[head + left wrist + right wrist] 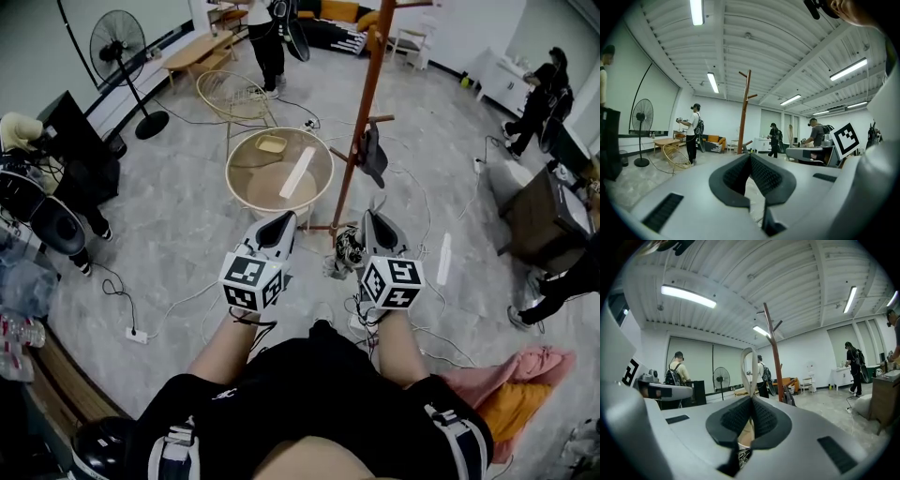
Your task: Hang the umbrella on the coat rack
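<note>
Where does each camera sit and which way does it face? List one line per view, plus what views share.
Head view: on the person's head, facing steeply down at coat rack and round table; shows forearms, left gripper, right gripper.
Left gripper view: on that gripper, facing forward across the room; shows its shut, empty jaws.
Right gripper view: on that gripper, facing forward; shows jaws shut on the umbrella strap.
Shared: all three show the coat rack.
</note>
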The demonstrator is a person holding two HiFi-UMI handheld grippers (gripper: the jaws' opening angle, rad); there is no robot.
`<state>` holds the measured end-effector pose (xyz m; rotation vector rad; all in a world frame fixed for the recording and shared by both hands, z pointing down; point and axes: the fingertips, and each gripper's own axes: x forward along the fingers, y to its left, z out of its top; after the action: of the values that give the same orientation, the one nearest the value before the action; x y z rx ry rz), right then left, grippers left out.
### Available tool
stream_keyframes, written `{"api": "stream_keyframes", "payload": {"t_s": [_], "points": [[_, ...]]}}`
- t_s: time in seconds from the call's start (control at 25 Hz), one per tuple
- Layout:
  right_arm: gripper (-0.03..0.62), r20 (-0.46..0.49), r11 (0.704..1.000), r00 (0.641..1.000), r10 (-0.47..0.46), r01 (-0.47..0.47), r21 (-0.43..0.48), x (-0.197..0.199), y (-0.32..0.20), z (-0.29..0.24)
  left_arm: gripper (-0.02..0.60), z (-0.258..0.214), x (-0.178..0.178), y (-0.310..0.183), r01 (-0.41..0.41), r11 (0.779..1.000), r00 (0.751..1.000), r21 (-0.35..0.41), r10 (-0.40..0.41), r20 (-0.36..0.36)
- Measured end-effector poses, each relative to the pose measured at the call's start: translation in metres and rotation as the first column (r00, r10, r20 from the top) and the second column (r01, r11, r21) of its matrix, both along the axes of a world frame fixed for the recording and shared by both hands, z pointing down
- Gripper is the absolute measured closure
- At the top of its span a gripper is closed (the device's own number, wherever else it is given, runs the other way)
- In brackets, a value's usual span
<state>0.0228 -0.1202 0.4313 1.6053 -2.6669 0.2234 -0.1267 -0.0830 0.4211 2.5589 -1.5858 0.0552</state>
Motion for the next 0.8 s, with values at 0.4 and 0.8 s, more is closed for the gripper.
{"api": "stream_keyframes", "payload": {"t_s": [0.4,0.8], "points": [[0.577,-0.018,0.996,0.996,-0.09,0.089,-0.03,0.01,-0.149,0.019,0.565,-0.008,0.037,-0.147,0.041,0.999,0.999,-0.008,-0.04,0.026],[0.577,-0.103,0.991,0.99,-0.099,0.088,-0.104,0.013,-0.243,0.065,0.565,0.005,0.056,-0.226,0.054,0.998,0.998,-0.043,-0.052,0.046]]}}
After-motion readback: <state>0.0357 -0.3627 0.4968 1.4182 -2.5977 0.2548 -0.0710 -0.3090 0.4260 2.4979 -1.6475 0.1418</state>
